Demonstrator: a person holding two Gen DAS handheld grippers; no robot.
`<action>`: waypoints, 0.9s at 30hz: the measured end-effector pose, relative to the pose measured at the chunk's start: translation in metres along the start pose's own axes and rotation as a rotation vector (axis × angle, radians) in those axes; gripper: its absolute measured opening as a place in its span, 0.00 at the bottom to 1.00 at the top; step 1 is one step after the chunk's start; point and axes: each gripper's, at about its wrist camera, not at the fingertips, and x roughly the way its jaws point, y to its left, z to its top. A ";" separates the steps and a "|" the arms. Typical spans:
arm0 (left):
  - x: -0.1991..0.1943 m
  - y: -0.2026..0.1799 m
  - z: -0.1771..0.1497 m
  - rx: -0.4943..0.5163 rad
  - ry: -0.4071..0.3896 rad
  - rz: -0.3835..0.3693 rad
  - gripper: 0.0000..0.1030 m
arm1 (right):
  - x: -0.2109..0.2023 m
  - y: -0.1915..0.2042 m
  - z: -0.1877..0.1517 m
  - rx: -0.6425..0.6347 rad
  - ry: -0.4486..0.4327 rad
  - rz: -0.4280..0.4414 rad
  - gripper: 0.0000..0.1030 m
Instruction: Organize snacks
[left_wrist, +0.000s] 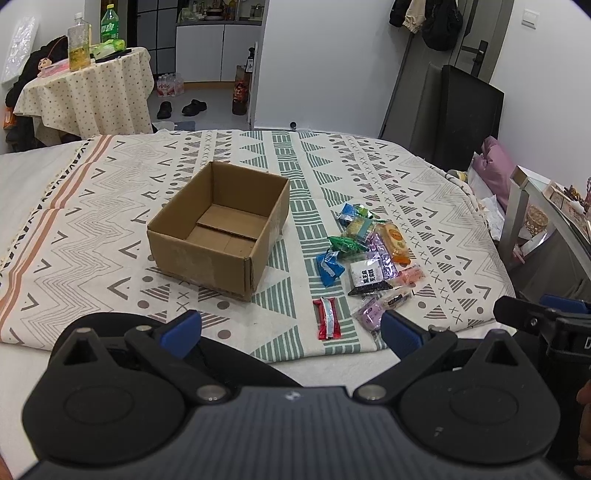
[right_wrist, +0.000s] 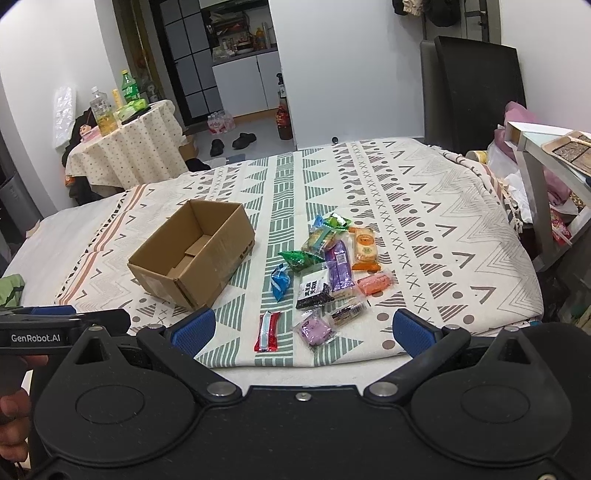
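The left wrist view alone catches the right gripper's black body (left_wrist: 532, 314) at its right edge; the right wrist view alone shows the left gripper's black housing (right_wrist: 62, 325) at its left edge, with fingers of a hand (right_wrist: 14, 406) beneath it.

The left gripper (left_wrist: 291, 332) hovers over the near edge of the bed, its blue-padded fingers (left_wrist: 183, 332) spread wide with nothing between them. Ahead of it and slightly left sits the open brown cardboard box (left_wrist: 207, 258), rectangular, corrugated, its floor bare (only the folded bottom flaps show). The box rests on a woven cream bedspread (left_wrist: 110, 221) patterned with grey zigzags, green triangles and salmon stripes.

Ahead and right of the left gripper, and straight ahead of the right gripper (right_wrist: 304, 332), whose blue pads likewise stand wide apart and empty, lies the loose pile of crinkly plastic snack packets (right_wrist: 332, 266). Nearest is a flat red and silver wrapper (right_wrist: 267, 332); beside it a purple pouch (right_wrist: 316, 328). Farther off are a blue packet (right_wrist: 280, 280), a green one (right_wrist: 297, 258), a white and black sachet (right_wrist: 313, 290) and an orange-wrapped cake (right_wrist: 365, 247).
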 end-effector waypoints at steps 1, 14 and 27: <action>0.001 -0.001 0.001 -0.001 -0.001 -0.004 1.00 | -0.001 0.000 0.000 -0.002 -0.003 -0.002 1.00; 0.003 -0.004 0.003 0.005 -0.013 -0.012 1.00 | -0.003 -0.007 -0.001 0.006 -0.037 -0.003 1.00; 0.023 -0.012 0.001 0.020 -0.025 -0.056 1.00 | 0.016 -0.014 -0.004 0.012 -0.032 0.009 1.00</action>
